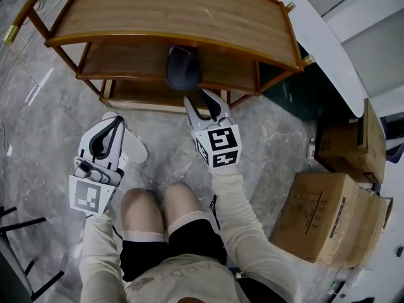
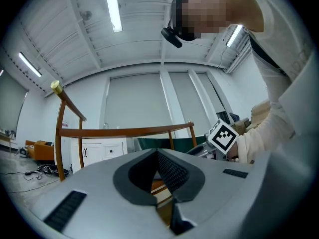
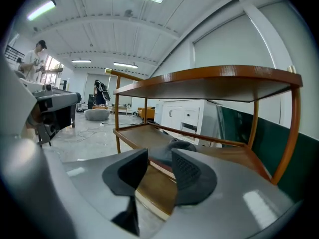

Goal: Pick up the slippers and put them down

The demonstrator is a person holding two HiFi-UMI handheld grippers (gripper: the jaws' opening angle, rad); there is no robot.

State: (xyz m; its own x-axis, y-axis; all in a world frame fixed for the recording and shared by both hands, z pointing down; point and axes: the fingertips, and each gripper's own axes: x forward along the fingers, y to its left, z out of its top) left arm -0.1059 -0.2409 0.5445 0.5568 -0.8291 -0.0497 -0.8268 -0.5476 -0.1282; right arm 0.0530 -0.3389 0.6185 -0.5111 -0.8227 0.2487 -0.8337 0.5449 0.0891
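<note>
Right tongs (image 1: 197,100) parted near rack (image 1: 170,11) edge; dark slipper (image 1: 183,71) beyond.

Bright, even light came from ceiling tubes (image 2: 113,6) high above the wooden shelf (image 2: 124,131), 1 of them blown out to pure white over the shelf's top board in the right gripper view. Shadows were soft and were darkest under the shelf's boards in the head view, while pale streaks of glare lay on the polished floor (image 1: 38,87) left of the shelf. Both gripper views bent hard toward black rounded corners, bowing the shelf's rails, and the right gripper (image 3: 159,156) in front of the shelf looked soft, with a white glare patch on its grey body.
</note>
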